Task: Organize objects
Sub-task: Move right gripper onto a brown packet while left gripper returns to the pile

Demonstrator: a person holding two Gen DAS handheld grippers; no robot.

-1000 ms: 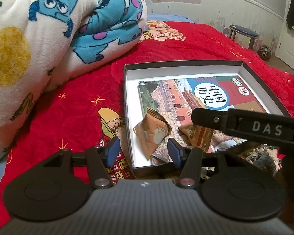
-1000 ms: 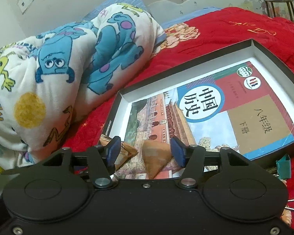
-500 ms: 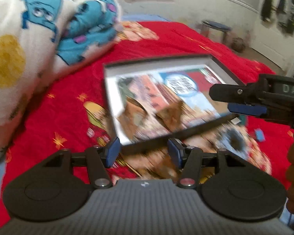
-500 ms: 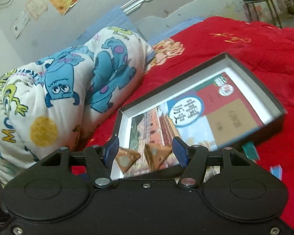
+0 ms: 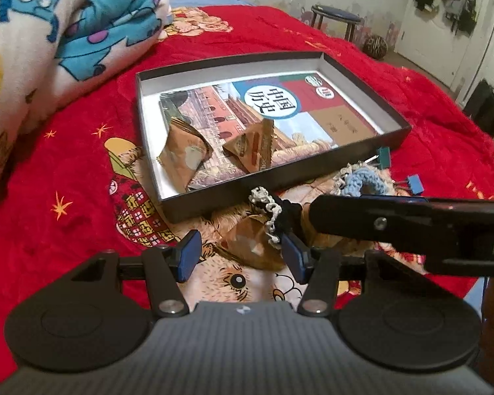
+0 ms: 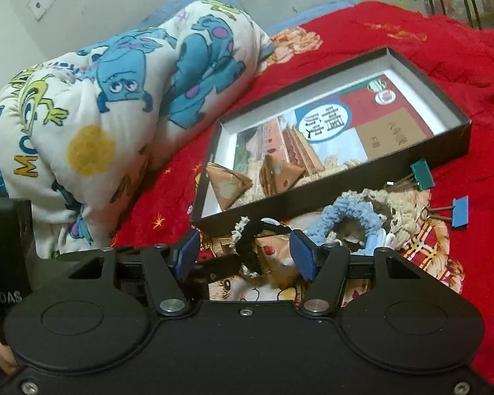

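A black shallow box (image 5: 395, 135) (image 6: 457, 138) lies on the red bedspread and holds a history textbook (image 5: 280, 108) (image 6: 345, 121) and two brown triangular packets (image 5: 184, 154) (image 6: 229, 186). In front of the box lie a third brown packet (image 5: 247, 247) (image 6: 280, 263), a black lace-trimmed scrunchie (image 5: 276, 214) (image 6: 250, 240) and a blue crocheted scrunchie (image 5: 362, 181) (image 6: 352, 214). My left gripper (image 5: 242, 256) is open, its jaws either side of the third packet. My right gripper (image 6: 245, 255) is open just above the black scrunchie and the same packet.
A green binder clip (image 5: 383, 158) (image 6: 421, 172) and a blue one (image 5: 415, 182) (image 6: 459, 212) lie right of the scrunchies. A rolled cartoon quilt (image 5: 49, 33) (image 6: 115, 98) fills the left. A stool (image 5: 336, 19) stands beyond the bed.
Both grippers have pulled back from over the box toward the near side; the loose packet and scrunchies in front of the box now sit between the fingers.
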